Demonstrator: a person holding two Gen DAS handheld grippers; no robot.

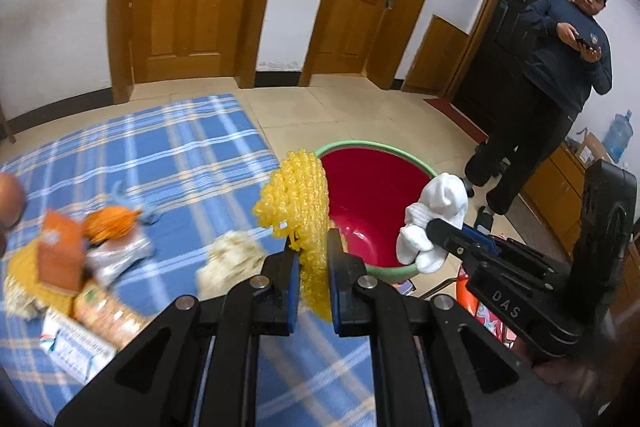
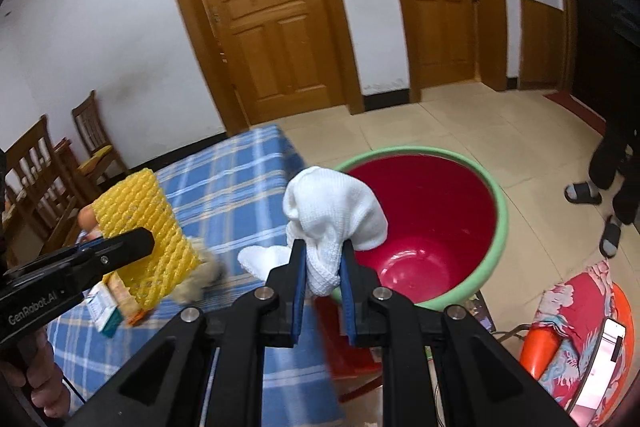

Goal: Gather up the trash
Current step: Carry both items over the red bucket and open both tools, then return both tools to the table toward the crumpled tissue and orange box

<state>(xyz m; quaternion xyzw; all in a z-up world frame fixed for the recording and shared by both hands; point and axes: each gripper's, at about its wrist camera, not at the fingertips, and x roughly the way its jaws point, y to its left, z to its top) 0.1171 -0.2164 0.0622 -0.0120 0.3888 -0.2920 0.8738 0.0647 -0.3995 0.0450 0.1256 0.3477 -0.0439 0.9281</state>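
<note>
The left claw [image 1: 313, 259] was squeezed tight on a yellow foam net [image 1: 298, 195], held up just left of the red tub [image 1: 380, 203]. The right claw [image 2: 323, 267] pinched a white sock [image 2: 340, 215] at the tub's near edge. More trash [image 1: 72, 255] lay far left on the blue checked surface [image 1: 168, 155]. A man [image 1: 560, 75] stood far right.

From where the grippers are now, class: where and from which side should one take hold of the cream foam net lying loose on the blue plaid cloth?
Judged from its blurred shape, the cream foam net lies low and crumpled on the plaid cloth. Come straight down from above and pinch its raised middle, where folds give the fingers something to close on.
</note>
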